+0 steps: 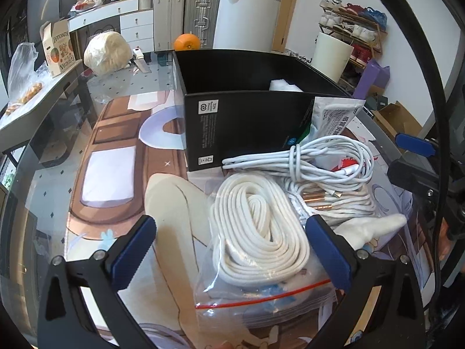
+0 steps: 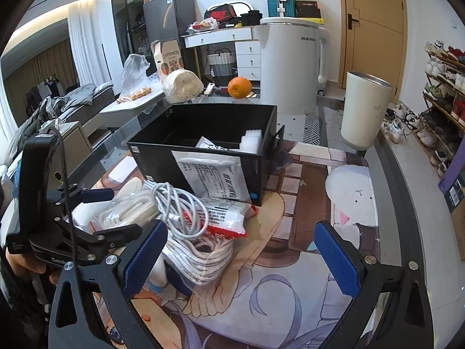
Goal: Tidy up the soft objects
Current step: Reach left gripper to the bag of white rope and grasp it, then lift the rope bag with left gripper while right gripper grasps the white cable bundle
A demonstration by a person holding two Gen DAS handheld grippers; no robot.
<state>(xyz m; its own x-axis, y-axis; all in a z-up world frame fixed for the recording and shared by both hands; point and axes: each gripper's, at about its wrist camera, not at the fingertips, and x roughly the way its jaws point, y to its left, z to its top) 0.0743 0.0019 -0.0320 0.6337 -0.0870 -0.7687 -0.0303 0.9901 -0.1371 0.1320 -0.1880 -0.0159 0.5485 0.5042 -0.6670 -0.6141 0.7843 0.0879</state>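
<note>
I am holding my left gripper (image 1: 231, 251) spread wide, its two blue pads standing on either side of the zip bag of coiled white rope (image 1: 258, 232) without pinching it; the bag is lying flat on the printed mat (image 1: 110, 174), its red-striped mouth nearest me. My right gripper (image 2: 241, 256) is also gaping, gripping nothing, with its left pad just beside a second bag of striped cord (image 2: 200, 258) and bare mat lying between and beyond its fingers, so the open room is to that side. My hand (image 2: 27, 263) is showing only as a sliver at the lower left edge of the right view, wrapped round the left tool's handle. Just past the rope bag a bundle of white charging cable (image 1: 325, 160) is sitting on top of the pile, partly covering a red-and-white packet (image 2: 229, 221) whose print I cannot read. Behind that a white foil pouch (image 2: 215, 174) is leaning tilted against the near wall of the black box (image 1: 241, 128), which is blocking the way straight ahead. Inside the box, something white and fluffy (image 2: 251, 141) and the corner of another pouch are peeking over the rim, the rest being hidden. Farther back an orange (image 2: 239, 87) is resting near the table's far edge.
</note>
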